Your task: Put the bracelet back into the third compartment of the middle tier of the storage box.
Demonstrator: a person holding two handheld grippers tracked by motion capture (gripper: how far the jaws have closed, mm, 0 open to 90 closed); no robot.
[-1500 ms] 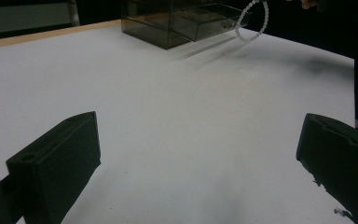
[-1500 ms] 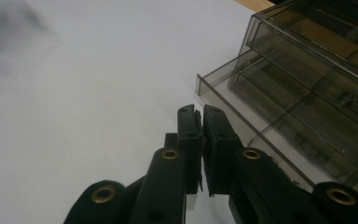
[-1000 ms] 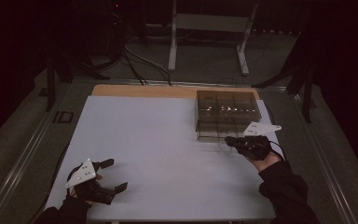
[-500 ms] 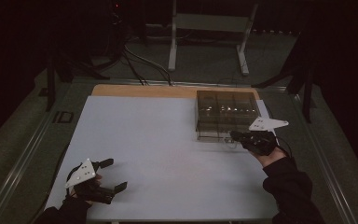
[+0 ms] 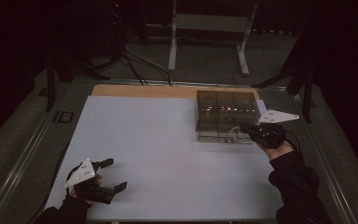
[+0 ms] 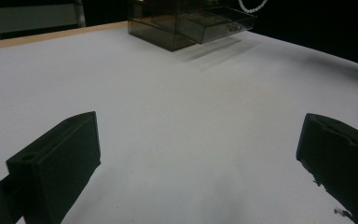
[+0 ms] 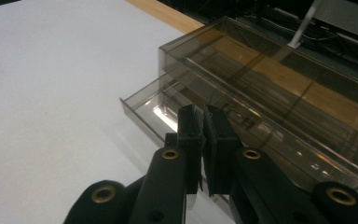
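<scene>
Lifted up beside the smoked box (image 5: 225,114) since a second ago, right gripper (image 7: 204,140) pinching a bead string (image 5: 235,132); left gripper (image 5: 113,175) spread wide.

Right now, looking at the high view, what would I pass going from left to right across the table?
Left gripper with open jaws, then bare white table top, then the smoky clear drawer box, then the right gripper, shut.

White sheet (image 5: 158,140) covers the table, a bare wooden strip (image 5: 140,90) along its far edge, grey metal stand (image 5: 209,32) beyond.
</scene>
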